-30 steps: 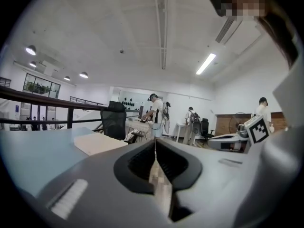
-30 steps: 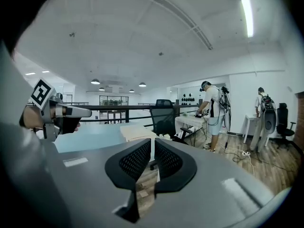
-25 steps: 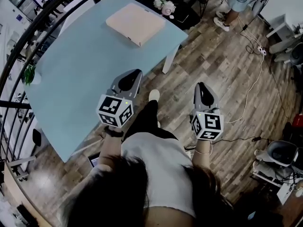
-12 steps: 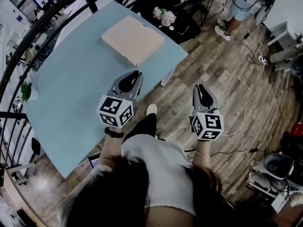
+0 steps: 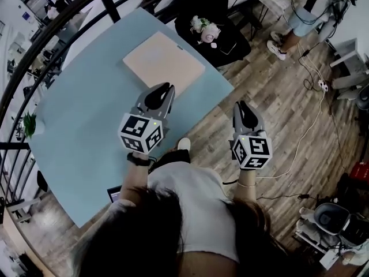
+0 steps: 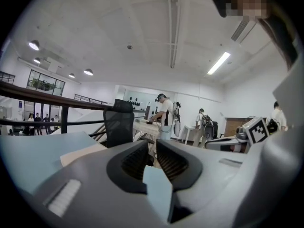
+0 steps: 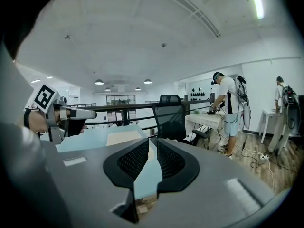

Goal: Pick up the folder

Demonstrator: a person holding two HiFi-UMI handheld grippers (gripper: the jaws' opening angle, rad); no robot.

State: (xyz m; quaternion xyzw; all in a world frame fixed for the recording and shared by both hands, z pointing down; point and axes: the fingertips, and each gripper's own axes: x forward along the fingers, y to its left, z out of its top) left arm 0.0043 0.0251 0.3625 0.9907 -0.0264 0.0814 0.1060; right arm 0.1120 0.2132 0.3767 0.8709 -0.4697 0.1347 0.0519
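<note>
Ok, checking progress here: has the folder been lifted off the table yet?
No, the folder lies flat on the light blue table in the head view.

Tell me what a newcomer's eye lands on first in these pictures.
The pale blue table fills the head view's left, with the tan folder lying flat near its far edge. Nearer the camera, the left claw hangs over the table and the right claw over the wood floor. Both are shut and empty, each behind a black-and-white marker cube.
</note>
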